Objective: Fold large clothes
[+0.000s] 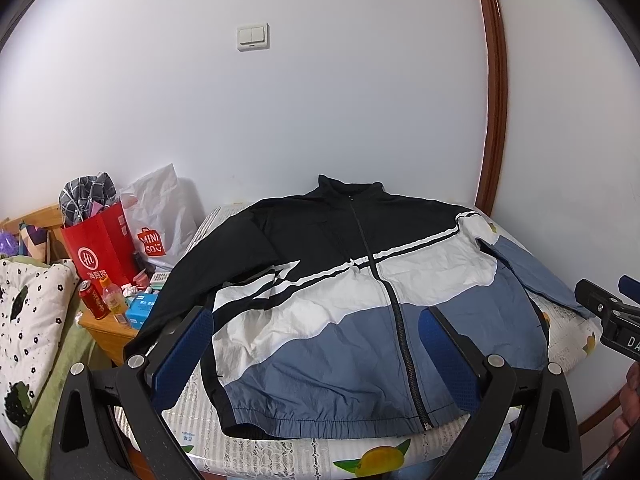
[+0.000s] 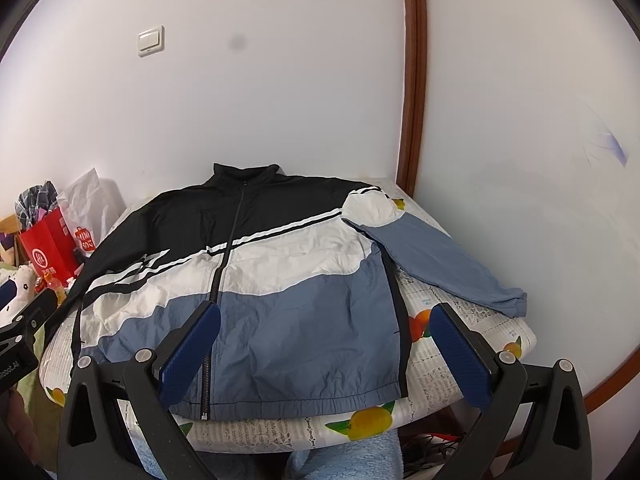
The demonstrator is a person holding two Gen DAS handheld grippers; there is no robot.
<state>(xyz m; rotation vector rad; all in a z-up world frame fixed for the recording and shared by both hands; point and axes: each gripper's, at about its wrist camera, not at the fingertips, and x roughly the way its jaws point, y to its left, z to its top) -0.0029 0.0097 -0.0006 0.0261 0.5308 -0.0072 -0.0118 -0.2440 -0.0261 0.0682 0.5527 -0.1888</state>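
Observation:
A zipped jacket (image 1: 340, 300), black on top, white in the middle and blue below, lies flat and face up on a round table (image 1: 280, 452). It also shows in the right wrist view (image 2: 260, 280). Its blue sleeve (image 2: 440, 264) is spread to the right and its black sleeve (image 1: 192, 276) hangs off to the left. My left gripper (image 1: 316, 328) is open and empty above the hem. My right gripper (image 2: 326, 322) is open and empty above the jacket's lower right side.
A red paper bag (image 1: 102, 240) and a white Miniso bag (image 1: 160, 216) stand left of the table on a wooden nightstand (image 1: 108, 332) with a red can (image 1: 93, 300) and a bottle (image 1: 114, 300). A white wall and a brown door frame (image 1: 496, 92) are behind.

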